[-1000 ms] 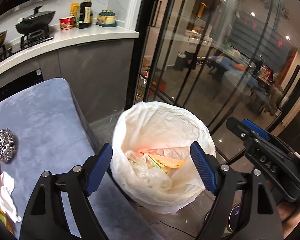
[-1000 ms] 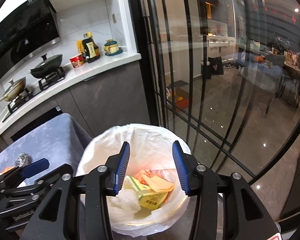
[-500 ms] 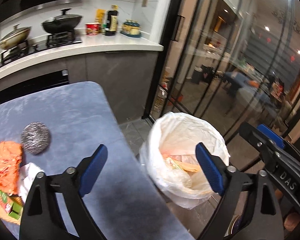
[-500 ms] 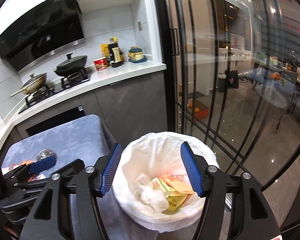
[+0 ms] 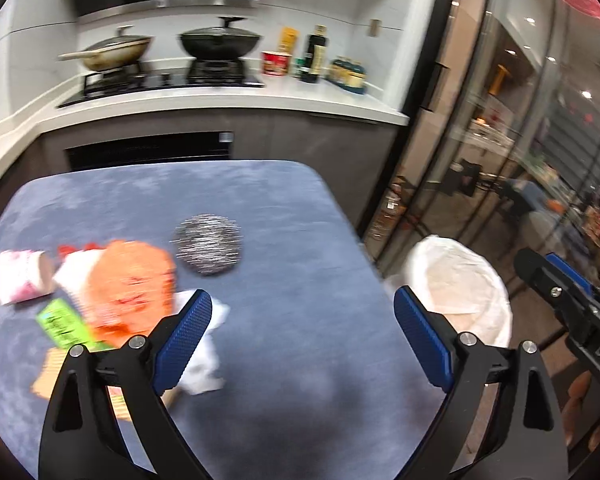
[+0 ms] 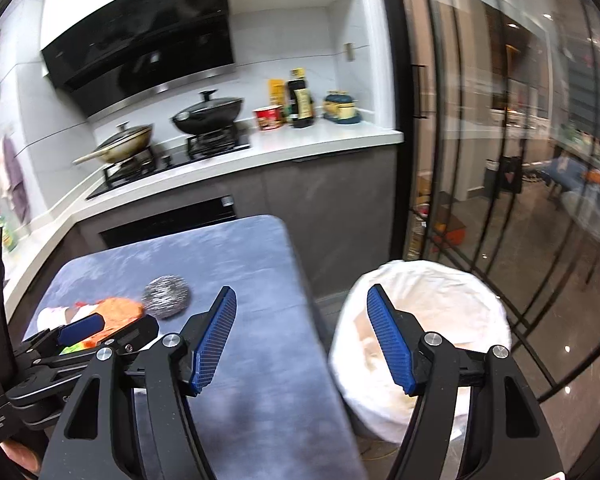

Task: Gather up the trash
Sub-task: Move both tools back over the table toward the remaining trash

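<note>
Blue-grey table [image 5: 300,208], pink cup [image 5: 20,282] only in left view, both hand-held grippers [image 5: 302,340] [image 6: 302,340] agape, empty.

Both views off bin [image 6: 420,312], onto table [image 5: 292,208].

Motion-blurred orange wrapper [image 5: 134,284] and green packet [image 5: 62,326], print unreadable; bin [image 6: 432,292] contents behind its rim.
</note>
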`<state>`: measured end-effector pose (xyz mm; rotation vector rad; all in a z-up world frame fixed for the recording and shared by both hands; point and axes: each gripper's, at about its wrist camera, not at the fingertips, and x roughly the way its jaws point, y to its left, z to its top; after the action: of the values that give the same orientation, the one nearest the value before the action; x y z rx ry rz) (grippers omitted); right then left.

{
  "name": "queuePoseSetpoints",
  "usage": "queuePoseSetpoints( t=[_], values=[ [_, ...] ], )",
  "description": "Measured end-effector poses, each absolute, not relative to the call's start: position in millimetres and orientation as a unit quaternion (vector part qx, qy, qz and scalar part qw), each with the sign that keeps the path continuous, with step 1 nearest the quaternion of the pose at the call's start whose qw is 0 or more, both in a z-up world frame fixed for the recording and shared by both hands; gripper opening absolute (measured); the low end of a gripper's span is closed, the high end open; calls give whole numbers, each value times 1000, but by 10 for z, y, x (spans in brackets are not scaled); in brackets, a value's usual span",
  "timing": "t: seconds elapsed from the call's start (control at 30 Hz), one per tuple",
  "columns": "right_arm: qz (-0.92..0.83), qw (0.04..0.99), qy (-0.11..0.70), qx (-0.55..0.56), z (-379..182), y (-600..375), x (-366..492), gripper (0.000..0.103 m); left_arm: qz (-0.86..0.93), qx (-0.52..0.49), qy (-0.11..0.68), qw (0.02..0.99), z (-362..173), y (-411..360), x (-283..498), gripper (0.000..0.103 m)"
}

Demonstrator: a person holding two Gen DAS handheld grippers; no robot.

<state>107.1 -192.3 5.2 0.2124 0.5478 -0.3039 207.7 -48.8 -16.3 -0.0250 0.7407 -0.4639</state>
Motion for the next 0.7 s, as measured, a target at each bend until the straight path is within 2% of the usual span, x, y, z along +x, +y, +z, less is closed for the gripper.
queuePoseSetpoints(
  t=[0.3, 0.7],
  values=[
    [-84, 948, 291, 94, -35, -1237, 1249, 66, -123, -34, 373, 919, -254, 436, 2034, 92],
    [-24, 934, 341, 101, -405, -543, 1534, 66, -49, -112, 431, 894, -729, 1448, 1997, 92]
  ],
)
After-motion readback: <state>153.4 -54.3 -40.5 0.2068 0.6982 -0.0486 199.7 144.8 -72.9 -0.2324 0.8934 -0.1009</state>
